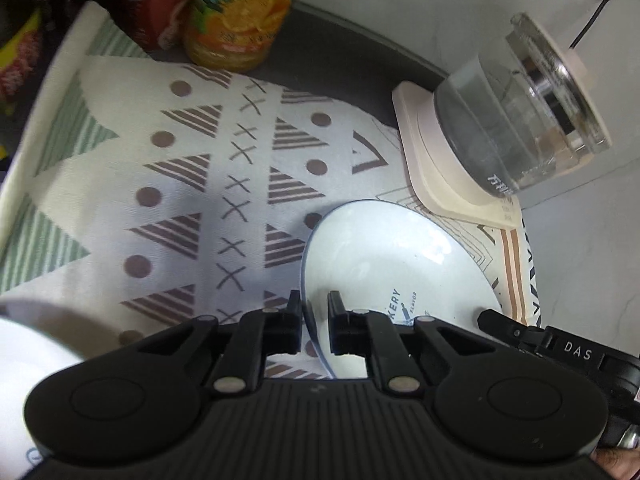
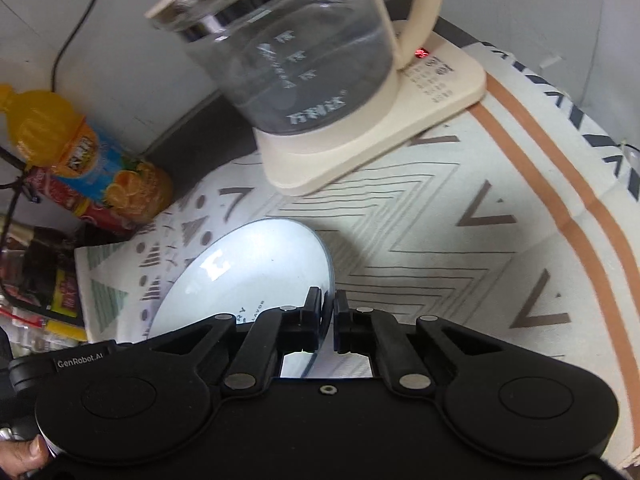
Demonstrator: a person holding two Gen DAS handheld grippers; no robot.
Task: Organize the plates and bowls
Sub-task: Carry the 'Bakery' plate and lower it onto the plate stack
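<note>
A white plate [image 1: 392, 256] with a thin blue rim and small printed lettering is held between both grippers above the patterned cloth. My left gripper [image 1: 314, 312] is shut on the plate's left rim. My right gripper [image 2: 327, 312] is shut on the plate's right rim; the plate [image 2: 248, 276] fills the lower left of the right wrist view. The tip of the right gripper [image 1: 520, 332] shows at the plate's far edge in the left wrist view. Part of another white dish [image 1: 28, 360] shows at the lower left edge.
A glass kettle [image 1: 520, 120] on a cream base [image 1: 440, 176] stands at the back right, also seen in the right wrist view [image 2: 304, 60]. An orange juice bottle [image 1: 240, 12] and a red bottle [image 1: 160, 0] stand at the back left. A patterned cloth [image 1: 180, 184] covers the table.
</note>
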